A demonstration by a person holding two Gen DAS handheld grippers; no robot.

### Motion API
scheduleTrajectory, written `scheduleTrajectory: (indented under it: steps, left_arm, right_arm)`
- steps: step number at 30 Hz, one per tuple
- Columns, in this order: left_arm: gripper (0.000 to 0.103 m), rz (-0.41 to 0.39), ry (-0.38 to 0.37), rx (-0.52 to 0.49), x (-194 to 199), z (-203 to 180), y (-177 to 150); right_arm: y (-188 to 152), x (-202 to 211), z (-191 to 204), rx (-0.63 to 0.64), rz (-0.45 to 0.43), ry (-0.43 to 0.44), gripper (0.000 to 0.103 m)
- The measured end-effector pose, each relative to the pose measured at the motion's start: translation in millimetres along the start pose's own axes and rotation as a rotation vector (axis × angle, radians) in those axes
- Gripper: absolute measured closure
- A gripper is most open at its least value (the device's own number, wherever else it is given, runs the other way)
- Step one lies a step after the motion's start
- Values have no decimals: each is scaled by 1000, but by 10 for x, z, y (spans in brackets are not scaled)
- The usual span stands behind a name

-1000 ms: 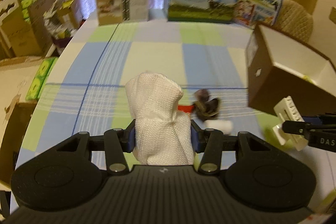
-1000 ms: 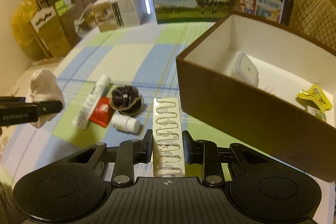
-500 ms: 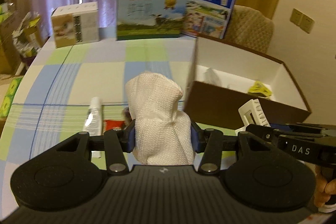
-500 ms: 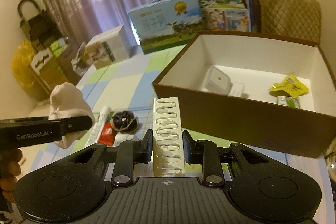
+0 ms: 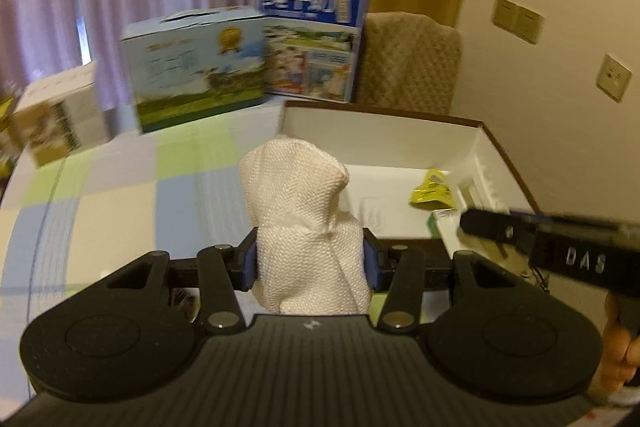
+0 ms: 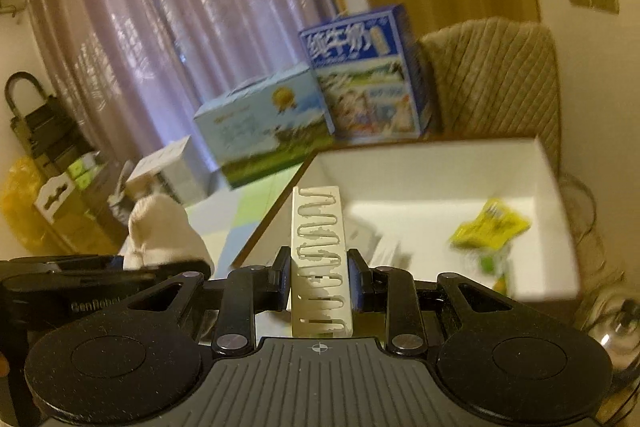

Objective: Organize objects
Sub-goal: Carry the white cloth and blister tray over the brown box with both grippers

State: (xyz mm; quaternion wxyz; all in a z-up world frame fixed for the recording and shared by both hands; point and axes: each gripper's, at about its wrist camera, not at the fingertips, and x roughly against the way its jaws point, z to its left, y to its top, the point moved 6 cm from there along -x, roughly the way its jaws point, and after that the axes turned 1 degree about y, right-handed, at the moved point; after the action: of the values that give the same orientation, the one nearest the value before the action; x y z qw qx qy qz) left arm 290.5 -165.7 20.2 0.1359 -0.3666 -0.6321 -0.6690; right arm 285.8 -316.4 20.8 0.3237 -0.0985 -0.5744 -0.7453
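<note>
Left gripper point(image 5: 310, 261): closed on white cloth point(image 5: 304, 223); soft, light, held low, near box point(image 5: 476, 143) front wall.
Right gripper point(image 6: 318, 277): closed on white plastic strip point(image 6: 320, 259); stiff, light, above box front wall.

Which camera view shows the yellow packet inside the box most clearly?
The left wrist view: the yellow packet lies sharp on the white floor of the box. In the right wrist view it is blurred by motion.

The left gripper point(image 5: 310, 259) is clamping a white knitted cloth point(image 5: 306, 223), which is standing upright between its jaws. Beyond it, an open brown box point(image 5: 384, 135) is holding a yellow packet point(image 5: 434, 189). The right gripper point(image 5: 520, 231) is reaching in over the box.
</note>
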Motion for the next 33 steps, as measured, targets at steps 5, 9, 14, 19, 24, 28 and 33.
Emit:
scheduleTrajectory:
  steps: [5, 9, 14, 19, 24, 28, 33]
  left_arm:
    - [58, 21, -26, -100, -345, -187, 244]
    - [58, 55, -45, -200, -634, -353, 397]
    - [57, 109, -60, -290, -1070, -582, 575]
    - [57, 206, -74, -271, -1520, -738, 665]
    - [57, 259, -69, -272, -1911, -779, 701]
    - [57, 299, -35, -271, -2191, -790, 678]
    - [57, 340, -17, -260, -2459, -838, 609]
  right_arm:
    - [284, -121, -301, 75, 16, -15, 78]
    - [417, -287, -585, 129, 83, 7, 78]
    - [561, -550, -853, 134, 146, -2, 78]
    - [681, -815, -1069, 61, 178, 9, 78]
    - [743, -1126, -1273, 18, 227, -8, 78]
    - [712, -1372, -1447, -15, 266, -61, 78]
    - [662, -1577, -1572, -53, 295, -104, 78]
